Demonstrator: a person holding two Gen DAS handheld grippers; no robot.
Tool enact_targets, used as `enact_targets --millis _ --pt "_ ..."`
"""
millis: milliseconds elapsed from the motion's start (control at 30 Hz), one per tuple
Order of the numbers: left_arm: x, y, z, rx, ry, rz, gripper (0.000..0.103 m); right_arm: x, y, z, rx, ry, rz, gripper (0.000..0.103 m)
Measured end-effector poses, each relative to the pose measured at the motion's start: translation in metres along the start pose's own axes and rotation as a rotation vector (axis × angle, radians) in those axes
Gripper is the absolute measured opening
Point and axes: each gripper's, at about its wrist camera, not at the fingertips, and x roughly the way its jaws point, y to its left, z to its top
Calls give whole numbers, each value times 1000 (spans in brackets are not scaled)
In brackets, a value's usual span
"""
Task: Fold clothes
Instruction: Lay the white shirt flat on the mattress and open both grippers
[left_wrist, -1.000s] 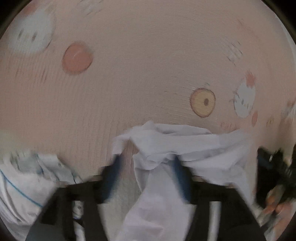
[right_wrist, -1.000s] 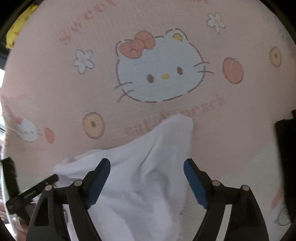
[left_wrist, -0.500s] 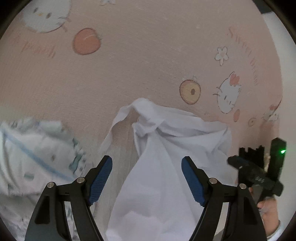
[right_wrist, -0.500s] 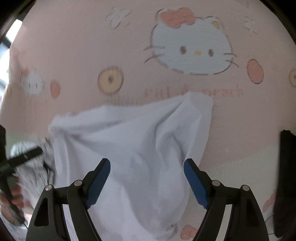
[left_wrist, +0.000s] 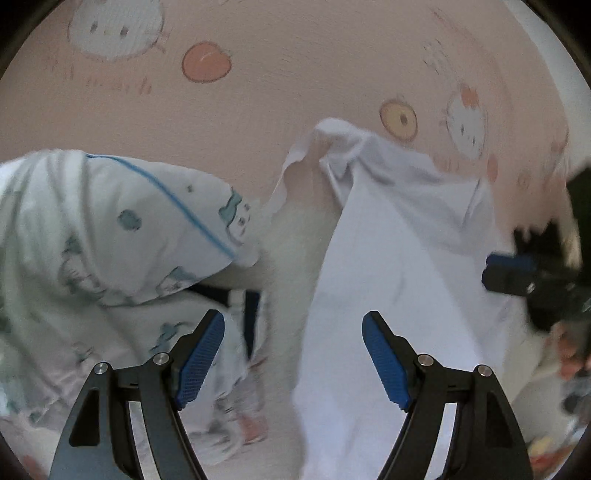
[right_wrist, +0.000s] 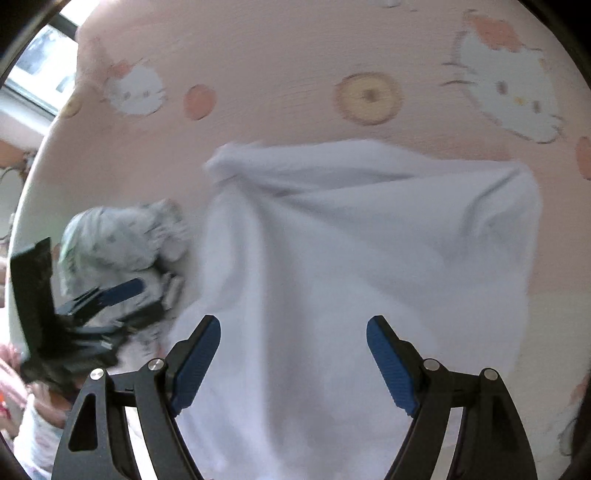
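With both my left gripper (left_wrist: 293, 354) and right gripper (right_wrist: 293, 360) spread and holding nothing, I could snag the patterned garment (left_wrist: 110, 236) just beside the white cloth (right_wrist: 351, 258), and the fold would bunch

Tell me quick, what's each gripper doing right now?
Left gripper: jaws open, holding nothing.
Right gripper: jaws open, holding nothing, white garment lies beneath.

Plain white garment (right_wrist: 354, 266) — no print. The patterned garment (left_wrist: 110, 236) is white with teal-grey figures and a blue piping line. The bedsheet (left_wrist: 295, 74) is pink — white cats, orange and yellow rounds.
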Motion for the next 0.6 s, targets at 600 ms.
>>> enact_targets --millis 600 --pt "-29 -38 -109 253 -7 114 76 -12 25 -94 -176 13 -81 81"
